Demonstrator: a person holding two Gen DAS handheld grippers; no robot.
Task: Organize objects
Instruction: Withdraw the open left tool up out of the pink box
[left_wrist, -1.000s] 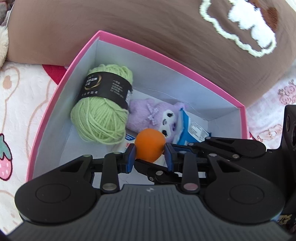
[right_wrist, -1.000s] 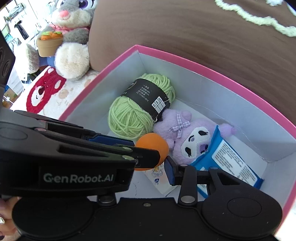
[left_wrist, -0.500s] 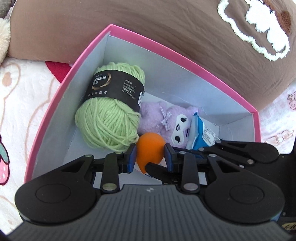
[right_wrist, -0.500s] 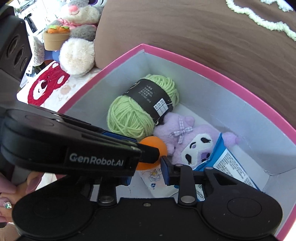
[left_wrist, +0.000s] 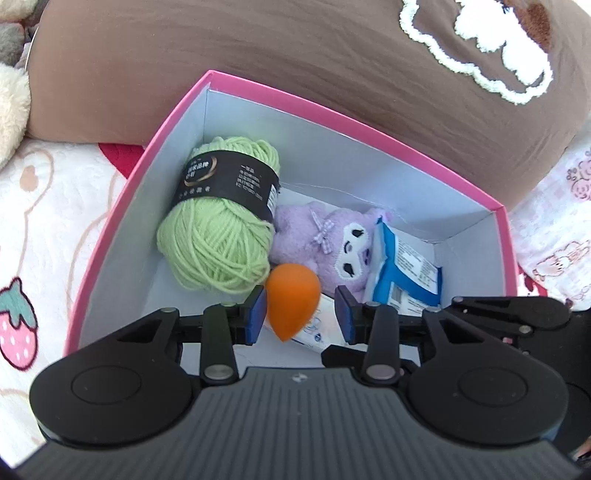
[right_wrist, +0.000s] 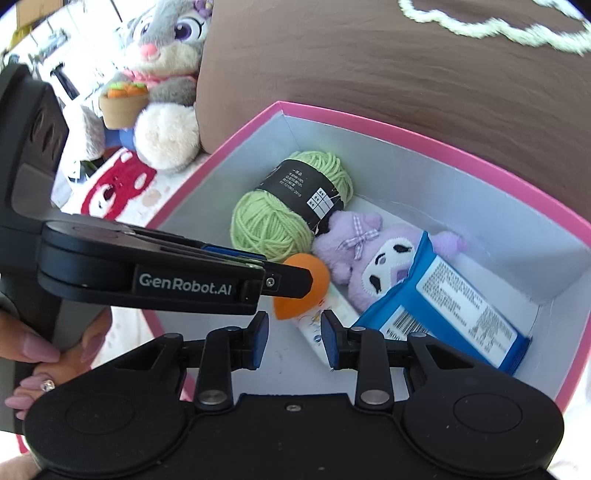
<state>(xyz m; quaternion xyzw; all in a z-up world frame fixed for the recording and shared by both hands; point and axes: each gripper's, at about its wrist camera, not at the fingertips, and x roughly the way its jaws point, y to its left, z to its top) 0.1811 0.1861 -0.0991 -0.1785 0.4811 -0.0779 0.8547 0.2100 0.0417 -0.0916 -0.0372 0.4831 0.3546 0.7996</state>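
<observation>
- Orange teardrop sponge (left_wrist: 291, 306) sits inside the pink box (left_wrist: 122, 206), low near its front wall, between the left gripper (left_wrist: 301, 314) pads. Fat end up/away, pointed tip down toward the box floor, so long axis runs roughly along the gripper's reach, tilted a bit.
- Left gripper's jaws are opening: left pad (left_wrist: 256, 314) still touching or just beside the sponge, right pad clearly apart from it w/ a visible gap. Looks to me like a release, sponge no longer clamped.
- Under the sponge tip: a small white tube (right_wrist: 319, 325) lying on the box floor; sponge appears to rest on or against it, can't tell which.
- Just beyond the sponge: green yarn ball (left_wrist: 218, 225) w/ black label, toward the box's left wall; purple plush (left_wrist: 332, 240) beside it, mid-box; blue packet (left_wrist: 402, 273) leaning on the plush, toward the right wall.
- Right gripper (right_wrist: 295, 336) hovers nearer the front wall, fingers narrowly apart, nothing clamped; the white tube shows in the gap beyond them. Left gripper is the nearer one to the sponge, crossing in front in the right wrist view.
- Person's hand (right_wrist: 44, 354) grips the left tool's handle.
- Outside the box: brown cushion (left_wrist: 295, 55) against the far wall, grey bunny plush (right_wrist: 159, 66) off the far-left corner.
</observation>
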